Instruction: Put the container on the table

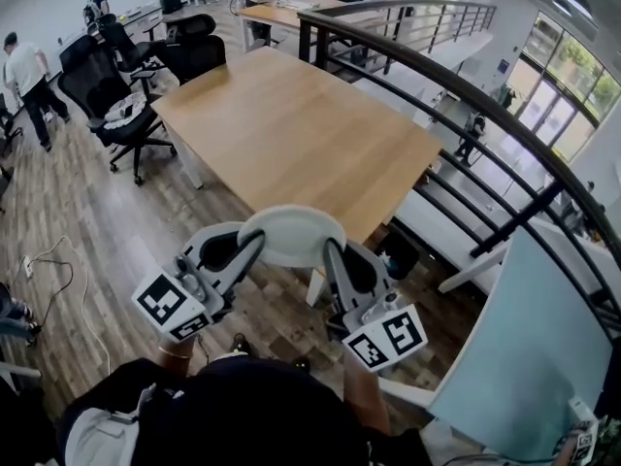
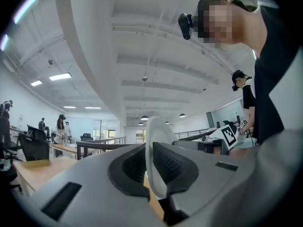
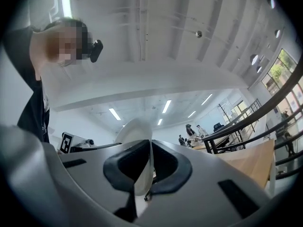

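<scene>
Both of your grippers are clamped on the same thing. The left gripper point(image 1: 254, 248) has its jaws closed down onto one side of the container's point(image 1: 291, 233) rim, and the right gripper point(image 1: 331, 252) has its jaws closed onto the opposite side. Each gripper's own view confirms it: the left gripper point(image 2: 154, 162) pinches a thin white wall of the container point(image 2: 158, 134) between its dark pads, and the right gripper point(image 3: 144, 170) does the same with the container point(image 3: 135, 131) edge-on between its pads. You hold the white, round, shallow container in the air between the two tools, right at the near corner of the table point(image 1: 291, 129). It is raised off the surface, with wooden floor point(image 1: 87, 212) showing below it on the near side. So the pick-up looks done and the carry looks close to finished. What seems left is to bring the container fully over the tabletop, lower it until it rests there, and then let both sets of jaws go. The bare top offers plenty of room. Black office chairs point(image 1: 126, 105) stand at the table's left side and a dark railing point(image 1: 466, 100) runs along its right, both well apart from your landing spot.
</scene>
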`<state>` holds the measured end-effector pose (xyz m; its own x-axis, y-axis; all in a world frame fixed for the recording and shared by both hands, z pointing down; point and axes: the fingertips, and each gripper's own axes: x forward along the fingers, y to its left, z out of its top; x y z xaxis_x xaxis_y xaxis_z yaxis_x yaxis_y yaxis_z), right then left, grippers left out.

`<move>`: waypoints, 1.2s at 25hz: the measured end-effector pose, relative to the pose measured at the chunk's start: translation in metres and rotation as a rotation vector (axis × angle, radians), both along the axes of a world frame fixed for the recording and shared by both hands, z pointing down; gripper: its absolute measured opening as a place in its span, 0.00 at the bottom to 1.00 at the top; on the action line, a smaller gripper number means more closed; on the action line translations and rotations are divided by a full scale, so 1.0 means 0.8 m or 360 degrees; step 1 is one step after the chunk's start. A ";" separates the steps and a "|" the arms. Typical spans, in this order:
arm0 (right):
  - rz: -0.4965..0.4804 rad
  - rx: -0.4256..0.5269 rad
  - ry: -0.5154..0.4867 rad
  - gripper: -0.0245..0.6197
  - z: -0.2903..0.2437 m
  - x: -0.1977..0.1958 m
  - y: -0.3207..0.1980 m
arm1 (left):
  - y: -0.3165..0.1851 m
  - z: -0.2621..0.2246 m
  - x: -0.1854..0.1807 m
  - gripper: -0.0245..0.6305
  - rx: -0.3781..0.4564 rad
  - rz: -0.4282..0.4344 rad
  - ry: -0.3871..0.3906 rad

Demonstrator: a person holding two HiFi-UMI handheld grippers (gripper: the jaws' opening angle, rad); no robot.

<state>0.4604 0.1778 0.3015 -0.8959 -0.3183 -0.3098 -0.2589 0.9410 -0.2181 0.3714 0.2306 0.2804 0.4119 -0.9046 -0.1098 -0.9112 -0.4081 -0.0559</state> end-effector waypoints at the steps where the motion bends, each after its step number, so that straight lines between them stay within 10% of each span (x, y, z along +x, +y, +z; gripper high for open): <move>1: -0.0020 0.0003 -0.0001 0.08 0.001 0.000 -0.001 | 0.001 0.001 0.001 0.09 0.0000 -0.0024 -0.0002; 30: -0.0067 0.0038 0.0012 0.08 -0.007 -0.042 -0.046 | -0.041 -0.004 -0.038 0.09 0.0044 -0.0088 -0.0016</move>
<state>0.4270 0.1407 0.2956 -0.9108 -0.2728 -0.3100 -0.2205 0.9560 -0.1936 0.3407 0.1979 0.2772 0.3623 -0.9228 -0.1308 -0.9318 -0.3551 -0.0757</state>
